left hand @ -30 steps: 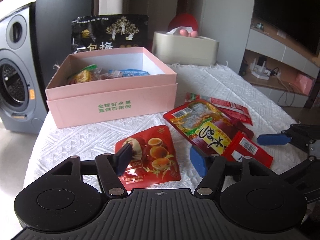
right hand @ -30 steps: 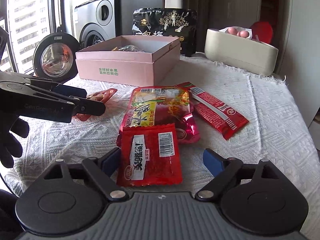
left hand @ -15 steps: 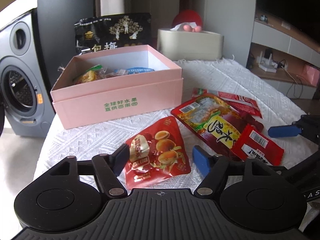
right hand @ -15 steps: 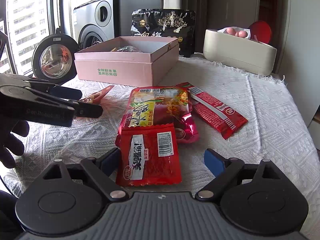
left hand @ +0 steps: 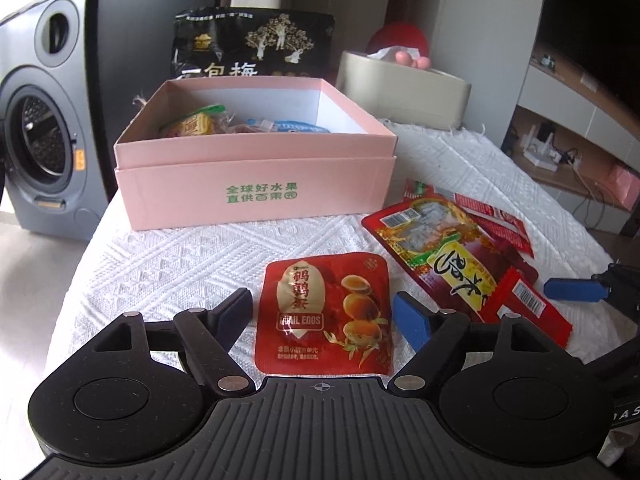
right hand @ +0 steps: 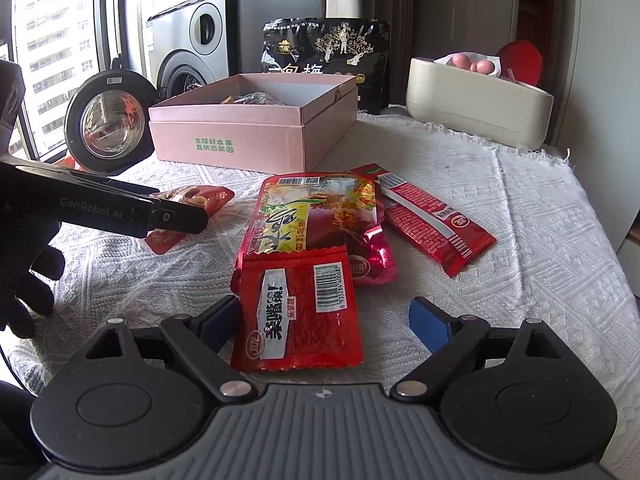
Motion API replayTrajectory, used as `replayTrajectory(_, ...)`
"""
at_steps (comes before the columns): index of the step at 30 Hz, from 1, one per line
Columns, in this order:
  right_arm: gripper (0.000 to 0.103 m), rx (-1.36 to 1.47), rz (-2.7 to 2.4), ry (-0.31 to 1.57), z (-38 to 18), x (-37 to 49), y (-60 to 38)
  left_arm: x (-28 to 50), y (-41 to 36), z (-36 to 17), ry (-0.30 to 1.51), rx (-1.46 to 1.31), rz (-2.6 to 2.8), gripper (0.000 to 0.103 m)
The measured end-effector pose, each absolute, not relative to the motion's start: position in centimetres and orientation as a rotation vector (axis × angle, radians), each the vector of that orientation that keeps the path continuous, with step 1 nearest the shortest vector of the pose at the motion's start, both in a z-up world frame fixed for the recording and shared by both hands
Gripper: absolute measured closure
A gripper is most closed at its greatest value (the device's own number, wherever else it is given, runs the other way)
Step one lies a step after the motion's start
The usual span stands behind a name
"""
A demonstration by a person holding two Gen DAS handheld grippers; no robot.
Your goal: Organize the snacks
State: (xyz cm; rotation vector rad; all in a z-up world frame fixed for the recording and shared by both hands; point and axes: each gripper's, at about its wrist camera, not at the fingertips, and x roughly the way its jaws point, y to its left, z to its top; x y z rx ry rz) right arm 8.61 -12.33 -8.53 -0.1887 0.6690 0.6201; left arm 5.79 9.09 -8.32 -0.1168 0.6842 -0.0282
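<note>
Four red snack packets (right hand: 298, 308) on tablecloth (right hand: 540, 264), one pink box (left hand: 256, 176), two hand-held grippers

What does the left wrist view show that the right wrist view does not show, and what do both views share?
Only the left wrist view shows the front of the red quail egg packet between the open left gripper, and a blue wrapper inside the box.

Only the right wrist view shows the small red packet with a barcode between the open right gripper, and the window.

Both show the pink cardboard box, the black snack bag, the cream oval container and the white textured cloth.
</note>
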Motion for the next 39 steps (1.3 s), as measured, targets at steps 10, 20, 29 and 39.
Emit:
replayTrajectory(10, 0.000, -0.215, 0.685, 0.740, -8.3, 9.4, -12.0, 6.0, 7.7, -8.5, 0.701, -0.030, 0.002, 0.020)
replayTrajectory(20, 0.012, -0.204, 0.681, 0.693, -8.1, 8.6, -12.4, 5.4, 7.9, -8.7, 0.678, -0.016, -0.021, 0.020)
replayTrajectory(29, 0.045, -0.232, 0.695, 0.677, -7.5, 8.3, -11.8, 5.1, 7.9, -8.7, 0.668, -0.014, -0.019, 0.020)
replayTrajectory(39, 0.063, -0.237, 0.762, 0.627, -3.9, 6.6, -13.5, 1.9, 8.2, -7.6, 0.640, -0.101, -0.051, 0.029)
